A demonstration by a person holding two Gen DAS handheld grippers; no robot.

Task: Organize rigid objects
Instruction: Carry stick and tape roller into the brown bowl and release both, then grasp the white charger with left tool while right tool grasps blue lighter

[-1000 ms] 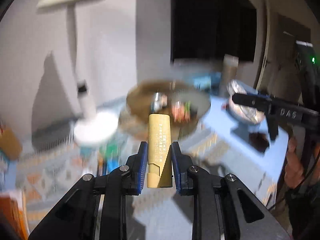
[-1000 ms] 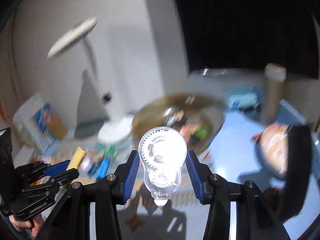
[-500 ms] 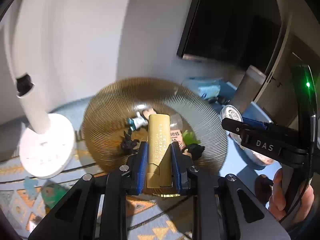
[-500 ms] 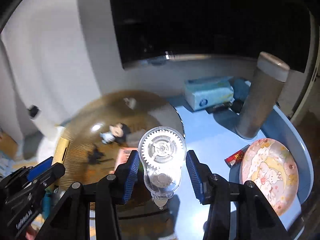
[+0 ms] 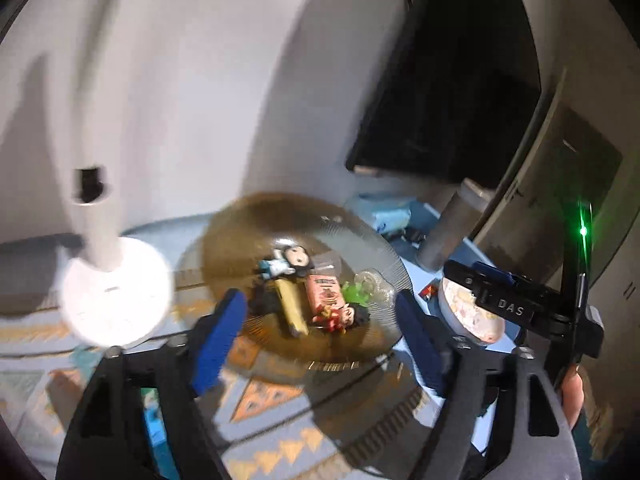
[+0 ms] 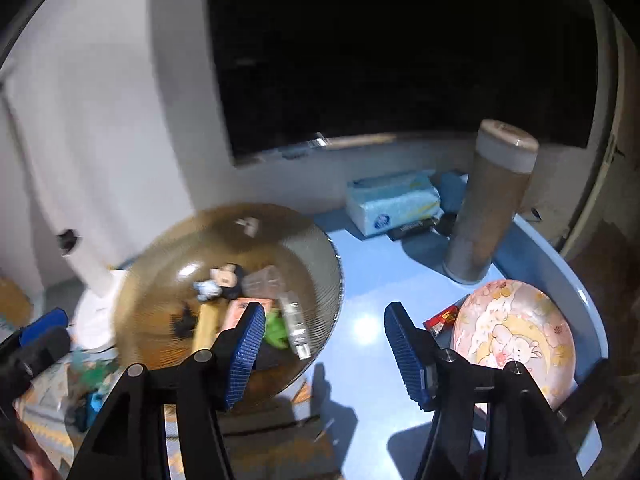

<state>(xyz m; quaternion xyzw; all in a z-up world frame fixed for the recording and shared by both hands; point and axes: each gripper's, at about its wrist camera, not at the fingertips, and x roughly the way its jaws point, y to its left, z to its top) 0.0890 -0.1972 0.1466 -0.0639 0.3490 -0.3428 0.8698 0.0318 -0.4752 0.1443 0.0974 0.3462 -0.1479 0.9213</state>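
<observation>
Both loads are gone from the jaws: the yellow tube (image 5: pixel 291 308) that the left gripper (image 5: pixel 316 336) pinched half a second ago now lies in the amber ribbed glass bowl (image 5: pixel 372 240), and the clear correction-tape dispenser (image 6: pixel 296 326) has left the right gripper (image 6: pixel 324 352) and lies in that bowl too. Both pairs of jaws have just been opening; the left stands spread wide with nothing between its blue pads (image 5: pixel 218 340), the right stands apart and empty as well. In the left wrist view, nearest in, the patterned mat (image 5: pixel 264 396) shows between the fingers at 6 o'clock; just beyond, in the bowl's middle, the yellow tube lies slanted, with a pink carton (image 5: pixel 325 294) touching its right side and a green piece (image 5: pixel 356 292) at 3 o'clock of that. At the bowl's 12 o'clock sits a mouse figurine (image 5: pixel 290 260). The white lamp base (image 5: pixel 116 292) stands at 9 o'clock, beside the bowl. In the right wrist view, the blue table (image 6: pixel 368 280) lies bare between the pads; the dispenser rests tilted against the bowl's right inner wall. At 3 o'clock lies a pink cartoon plate (image 6: pixel 516 336), a small red packet (image 6: pixel 442 316) just beside its left rim. Farther back stands a tall brown canister (image 6: pixel 488 208) at 1 o'clock, and a blue tissue pack (image 6: pixel 394 200) at 12 o'clock.
</observation>
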